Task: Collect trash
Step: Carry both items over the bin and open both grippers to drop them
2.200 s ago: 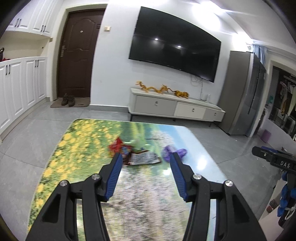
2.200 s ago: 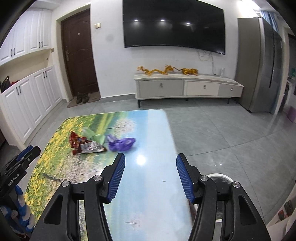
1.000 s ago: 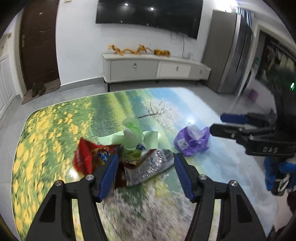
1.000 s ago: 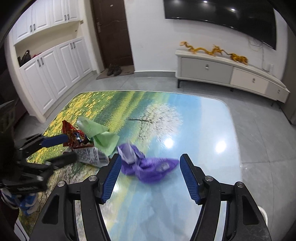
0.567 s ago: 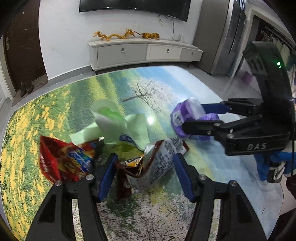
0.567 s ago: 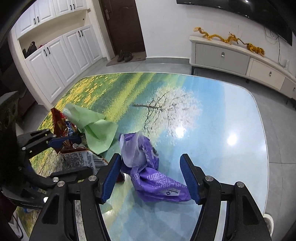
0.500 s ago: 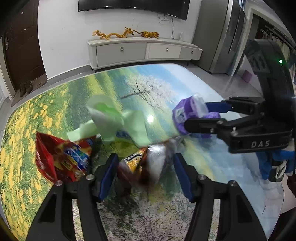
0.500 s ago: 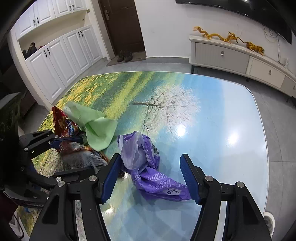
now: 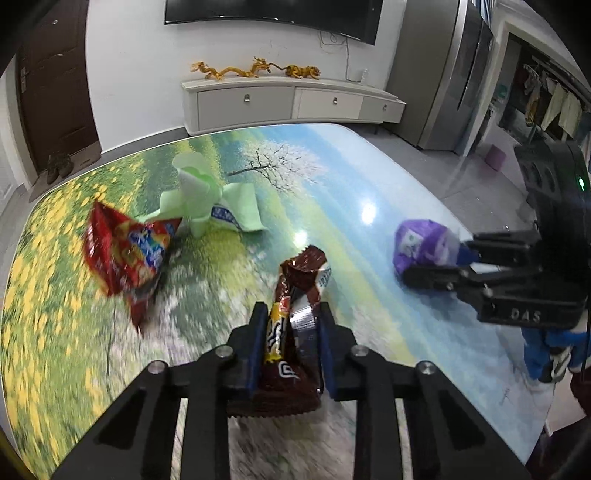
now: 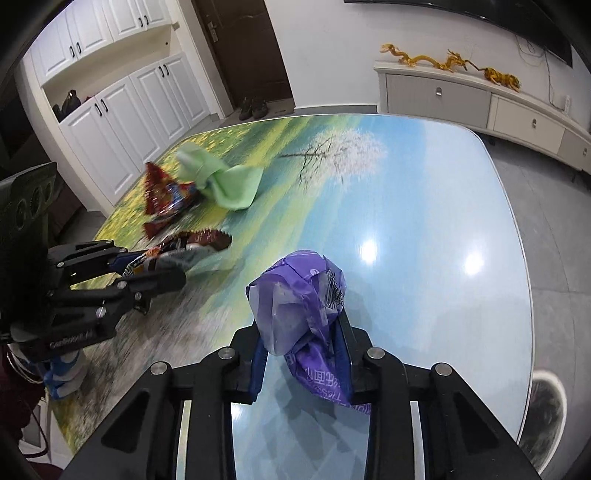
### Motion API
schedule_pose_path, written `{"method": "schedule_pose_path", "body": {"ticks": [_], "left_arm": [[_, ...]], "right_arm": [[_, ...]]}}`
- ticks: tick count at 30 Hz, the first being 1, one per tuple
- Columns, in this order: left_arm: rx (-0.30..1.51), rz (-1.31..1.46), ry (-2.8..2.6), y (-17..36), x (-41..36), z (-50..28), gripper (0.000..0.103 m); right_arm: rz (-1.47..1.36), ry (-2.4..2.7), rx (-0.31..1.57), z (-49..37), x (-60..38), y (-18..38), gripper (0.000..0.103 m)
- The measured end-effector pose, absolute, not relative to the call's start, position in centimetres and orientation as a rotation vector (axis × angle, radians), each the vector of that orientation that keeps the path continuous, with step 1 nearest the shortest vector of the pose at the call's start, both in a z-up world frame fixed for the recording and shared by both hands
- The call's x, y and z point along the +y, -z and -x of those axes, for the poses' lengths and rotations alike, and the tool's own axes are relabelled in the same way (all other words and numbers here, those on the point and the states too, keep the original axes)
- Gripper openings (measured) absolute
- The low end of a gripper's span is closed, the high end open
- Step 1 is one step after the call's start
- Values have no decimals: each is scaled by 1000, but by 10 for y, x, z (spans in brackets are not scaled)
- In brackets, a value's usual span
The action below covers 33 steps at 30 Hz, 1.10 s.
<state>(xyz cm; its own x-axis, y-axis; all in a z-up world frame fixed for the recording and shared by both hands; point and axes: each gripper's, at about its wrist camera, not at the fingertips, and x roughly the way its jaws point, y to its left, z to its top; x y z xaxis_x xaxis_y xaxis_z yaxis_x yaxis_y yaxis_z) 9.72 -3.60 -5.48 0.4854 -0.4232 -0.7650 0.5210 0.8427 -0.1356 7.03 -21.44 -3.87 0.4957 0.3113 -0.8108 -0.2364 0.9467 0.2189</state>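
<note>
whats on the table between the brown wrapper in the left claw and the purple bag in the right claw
Nothing: in the left wrist view only bare glossy table separates the brown wrapper from the purple bag.

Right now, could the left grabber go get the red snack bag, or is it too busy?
Probably not yet. The left gripper is already clamped on the brown wrapper, so its jaws are full. The red snack bag lies free on the table nearby, with nothing blocking the way once the wrapper is dropped.

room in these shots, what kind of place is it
Most likely a home living room: a wall-mounted TV above a low white media cabinet, shoes by the dark entry door, and a landscape-printed table.
</note>
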Motion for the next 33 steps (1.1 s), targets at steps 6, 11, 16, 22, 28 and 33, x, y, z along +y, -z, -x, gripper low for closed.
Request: {"method": "schedule_pose_path", "body": {"ticks": [6,11,16,22,28,33], "left_arm": [[832,-147,514,34,-44,-49,24],[773,-171,456,12,-57,-12,24],[724,-194,391,-6,-65,10,24],[702,-237,370,-18,-80,28,24],[694,-266,350,-26,-94,42,24],[695,-302,342,-30,-110,52,24]], "right_arm": [[-135,-300,965,-24,-227,21,31],[-152,-275,921,9,-237,1,31],[-176,-245,877,35,-251,-14,31],[-193,-205,835,58,-271,-26,31],[-204,-174,803,76,-292,-29,31],[-210,-148,783,93,-312,-28,31]]}}
